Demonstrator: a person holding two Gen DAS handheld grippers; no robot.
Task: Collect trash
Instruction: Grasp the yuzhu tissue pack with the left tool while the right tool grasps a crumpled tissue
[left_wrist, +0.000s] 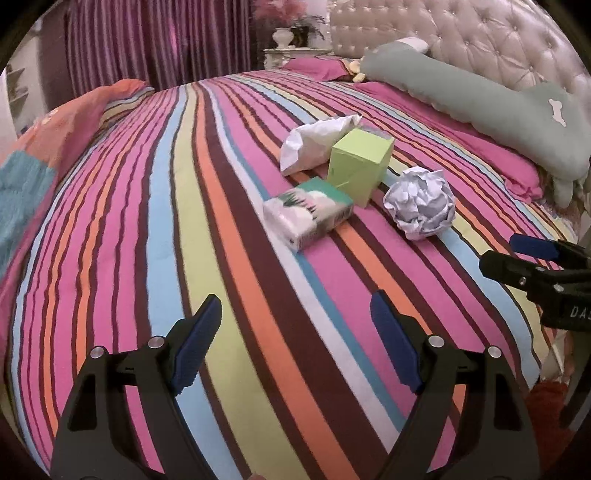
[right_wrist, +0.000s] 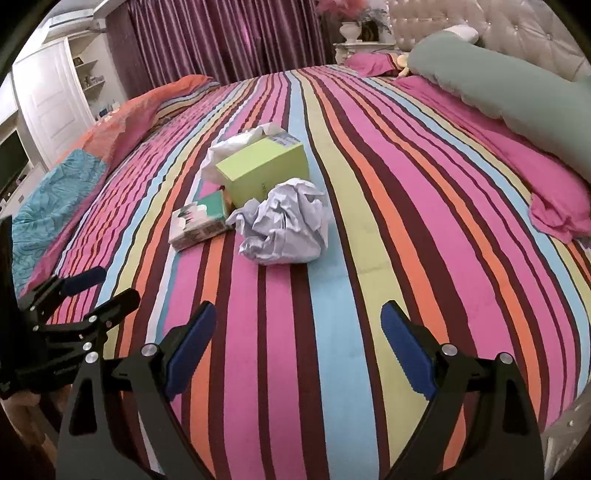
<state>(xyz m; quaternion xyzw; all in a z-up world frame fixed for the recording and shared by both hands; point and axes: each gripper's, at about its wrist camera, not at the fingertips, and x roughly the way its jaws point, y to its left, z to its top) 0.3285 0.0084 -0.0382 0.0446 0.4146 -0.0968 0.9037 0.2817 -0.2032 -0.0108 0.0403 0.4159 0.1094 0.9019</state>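
On the striped bedspread (left_wrist: 207, 229) (right_wrist: 424, 229) lies a cluster of trash: a crumpled white paper ball (left_wrist: 421, 207) (right_wrist: 286, 223), a lime-green box (left_wrist: 360, 162) (right_wrist: 264, 171), a small green-and-white packet (left_wrist: 308, 212) (right_wrist: 199, 221) and a crumpled white bag (left_wrist: 310, 142) (right_wrist: 236, 146) behind the box. My left gripper (left_wrist: 295, 310) hangs open over the bed, short of the packet, nothing between its fingers. My right gripper (right_wrist: 299, 319) is open too, short of the paper ball. Each gripper shows at the edge of the other's view: the right gripper (left_wrist: 513, 254), the left gripper (right_wrist: 110, 284).
A long grey-green bolster (left_wrist: 480, 99) (right_wrist: 517, 96) and pink pillows (left_wrist: 487, 155) (right_wrist: 554, 199) lie along the tufted headboard (left_wrist: 498, 40). A folded orange and blue quilt (left_wrist: 48, 147) (right_wrist: 74, 177) covers the bed's left side. Purple curtains (right_wrist: 229, 37), a nightstand with a vase (right_wrist: 351, 33) and a white cabinet (right_wrist: 51, 96) stand beyond.
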